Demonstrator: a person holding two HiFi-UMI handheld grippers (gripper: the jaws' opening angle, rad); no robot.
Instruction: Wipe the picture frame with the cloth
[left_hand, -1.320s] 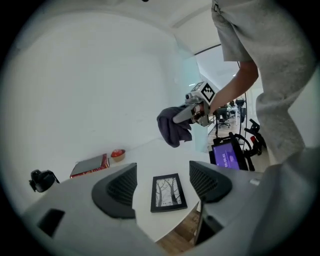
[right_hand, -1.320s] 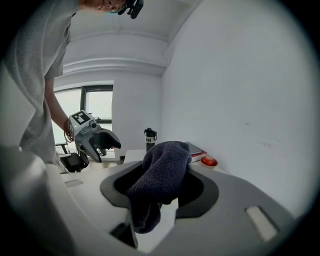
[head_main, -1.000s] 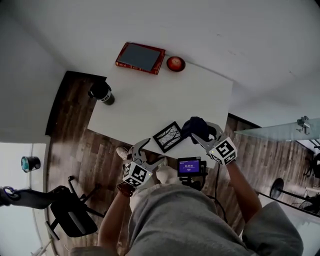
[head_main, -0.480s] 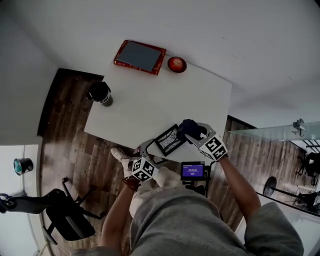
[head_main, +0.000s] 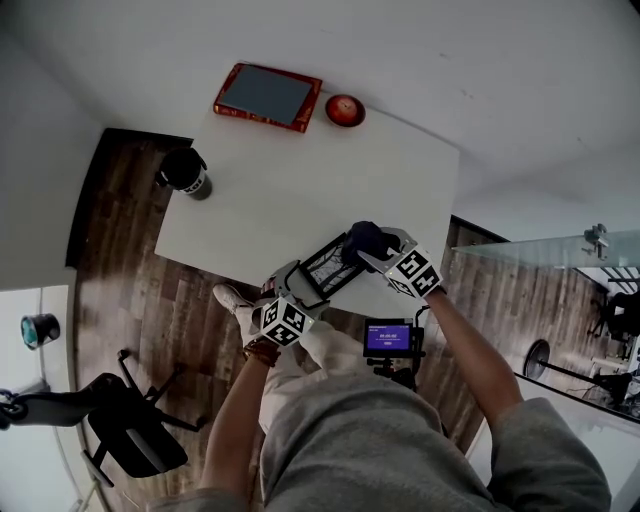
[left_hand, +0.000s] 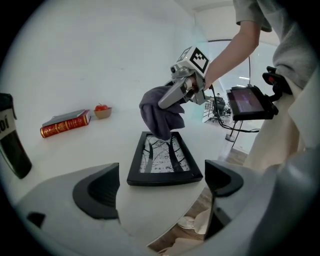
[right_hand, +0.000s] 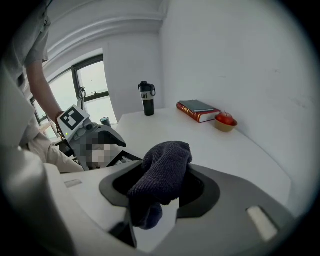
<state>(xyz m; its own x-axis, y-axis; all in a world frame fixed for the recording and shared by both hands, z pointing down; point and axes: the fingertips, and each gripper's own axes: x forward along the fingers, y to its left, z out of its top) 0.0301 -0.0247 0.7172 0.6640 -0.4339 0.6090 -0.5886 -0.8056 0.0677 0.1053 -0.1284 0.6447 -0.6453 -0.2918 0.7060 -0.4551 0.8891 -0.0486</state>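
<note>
Ideally we brace the picture frame (left_hand: 165, 160) with the left gripper (left_hand: 162, 167), its jaws just opening and empty, then sweep the cloth (right_hand: 162, 170), clamped in the right gripper's (right_hand: 160, 192) jaws, across it.

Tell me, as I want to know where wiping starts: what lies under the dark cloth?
The cloth, clamped in the right hand-held gripper, hangs over the far end of the picture frame on the table. The patch beneath its tip is covered; contact cannot be judged.

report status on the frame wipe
Left gripper open, jaws just opened, empty. Right gripper shut on cloth, over far end of picture frame. Nothing blocking.
</note>
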